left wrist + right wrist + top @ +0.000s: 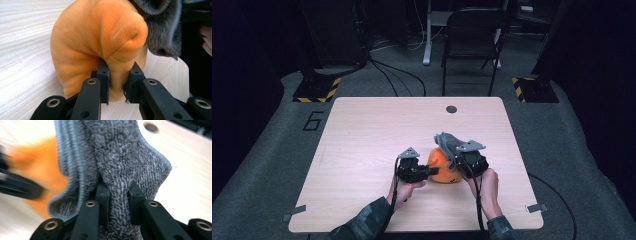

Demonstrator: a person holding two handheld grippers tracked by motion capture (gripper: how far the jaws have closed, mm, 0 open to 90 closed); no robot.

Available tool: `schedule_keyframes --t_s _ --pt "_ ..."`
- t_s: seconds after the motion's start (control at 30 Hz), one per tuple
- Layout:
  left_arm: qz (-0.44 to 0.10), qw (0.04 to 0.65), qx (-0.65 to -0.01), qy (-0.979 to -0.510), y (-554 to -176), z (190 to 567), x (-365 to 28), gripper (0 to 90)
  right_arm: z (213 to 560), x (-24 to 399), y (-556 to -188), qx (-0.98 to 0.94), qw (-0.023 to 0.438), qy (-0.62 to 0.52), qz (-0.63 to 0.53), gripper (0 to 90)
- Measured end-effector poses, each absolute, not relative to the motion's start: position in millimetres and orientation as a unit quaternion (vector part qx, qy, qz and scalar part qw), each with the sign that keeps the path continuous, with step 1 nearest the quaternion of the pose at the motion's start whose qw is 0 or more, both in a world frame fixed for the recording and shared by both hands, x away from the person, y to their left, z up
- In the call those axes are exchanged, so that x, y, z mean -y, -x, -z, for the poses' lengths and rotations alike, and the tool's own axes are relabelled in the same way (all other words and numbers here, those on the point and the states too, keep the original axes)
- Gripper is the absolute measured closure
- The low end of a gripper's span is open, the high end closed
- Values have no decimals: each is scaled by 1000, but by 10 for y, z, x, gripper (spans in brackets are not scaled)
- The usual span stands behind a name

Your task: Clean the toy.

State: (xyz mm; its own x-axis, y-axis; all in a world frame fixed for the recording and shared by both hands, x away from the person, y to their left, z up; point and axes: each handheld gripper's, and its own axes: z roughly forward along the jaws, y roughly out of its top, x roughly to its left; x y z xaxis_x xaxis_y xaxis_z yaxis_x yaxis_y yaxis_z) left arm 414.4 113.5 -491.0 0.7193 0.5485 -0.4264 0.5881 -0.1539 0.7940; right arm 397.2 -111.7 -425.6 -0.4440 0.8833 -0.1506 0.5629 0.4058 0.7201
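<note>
The left gripper (117, 86) pinches a fold of the orange plush cloth (100, 40) on the counter (377, 130); just beside it, the right gripper (117, 202) clamps the grey towel (120, 157) draped against that cloth.

Table (362, 150) is bare on the left half and along the far edge, so there's wide passage there. Mid-right is blocked: orange plush (443, 167) with grey towel (449, 142) bunched against it, no gap between them. The cable hole (451, 109) sits far-centre, flush, probably no snag. The chair (472, 40) stands beyond the table, well apart.
</note>
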Motion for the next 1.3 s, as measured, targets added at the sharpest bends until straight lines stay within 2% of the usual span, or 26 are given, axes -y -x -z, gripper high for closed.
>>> schedule_keyframes --t_s 0.3,0.47,0.5,0.63,0.7,0.8,0.97,1.3 --pt "24 535 -372 -758 -4153 4916 -1129 756 4528 1560 -4176 -785 213 -513 -274 754" --pt "19 536 -374 -756 -4161 4914 -1141 756 4258 1550 -4074 -768 218 -504 -330 760" --pt "17 536 -374 -757 -4149 4911 -1130 756 4077 1451 -3974 -769 216 -473 -373 760" --pt "9 533 -366 -763 -4136 4905 -1121 756 3983 1212 -3888 -779 212 -439 -394 758" --pt "9 534 -371 -760 -4123 4904 -1112 756 4082 968 -3892 -800 213 -422 -370 756" --pt "3 528 -367 -766 -4145 4928 -1129 757 4184 907 -3915 -803 234 -419 -354 756" --pt "-3 527 -361 -769 -4141 4930 -1119 757 4231 1018 -3942 -801 246 -431 -335 755" --pt "-4 528 -356 -771 -4140 4925 -1093 755 4375 1355 -4079 -784 218 -480 -328 747"
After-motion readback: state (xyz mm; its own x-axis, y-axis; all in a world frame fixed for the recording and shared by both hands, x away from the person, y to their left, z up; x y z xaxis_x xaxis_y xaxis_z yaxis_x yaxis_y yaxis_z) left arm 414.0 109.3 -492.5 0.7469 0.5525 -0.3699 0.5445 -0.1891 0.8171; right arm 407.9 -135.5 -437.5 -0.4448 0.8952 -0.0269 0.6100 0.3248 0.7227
